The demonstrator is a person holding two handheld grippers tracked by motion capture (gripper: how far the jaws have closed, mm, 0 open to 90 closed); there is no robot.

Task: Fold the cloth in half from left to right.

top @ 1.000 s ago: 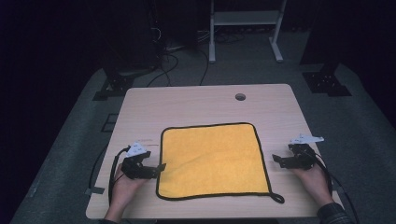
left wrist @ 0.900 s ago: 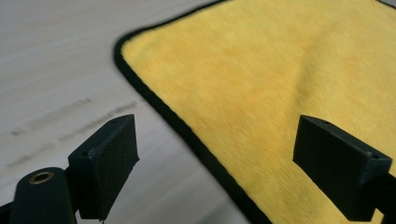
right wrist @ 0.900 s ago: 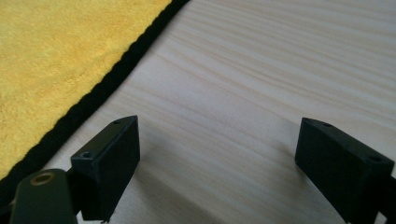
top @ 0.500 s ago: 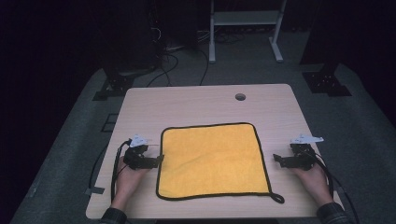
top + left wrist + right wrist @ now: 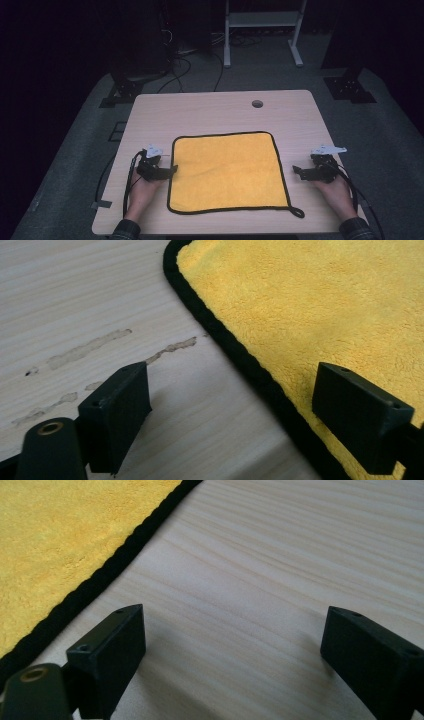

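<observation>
Your cloth [image 5: 227,172], yellow with a black hem, lies flat on the near half of the bench [image 5: 210,112], with its hanging loop [image 5: 297,213] at the near right corner.

Your left gripper [image 5: 172,170] sits at the cloth's left edge. In the left gripper view its jaws are spread wide and have just been closing a little: one jaw is over the yellow pile, the other over bare wood, and the black hem [image 5: 235,347] runs between them. Neither jaw presses on the fabric yet. Pale smears [image 5: 90,347] mark the wood beside the hem there.

Your right gripper [image 5: 296,172] rests on the bench just off the cloth's right edge. Its jaws are spread too, with only bare wood between them; the hem [image 5: 115,560] passes outside the nearer jaw.

Nothing lies on the cloth or between it and either gripper. A cable hole [image 5: 257,104] sits near the bench's far edge, well apart from the cloth. A cable [image 5: 131,175] trails from your left gripper toward you. Beyond the bench, on the dark floor, stand a white frame [image 5: 262,22] and loose cables [image 5: 185,62].
</observation>
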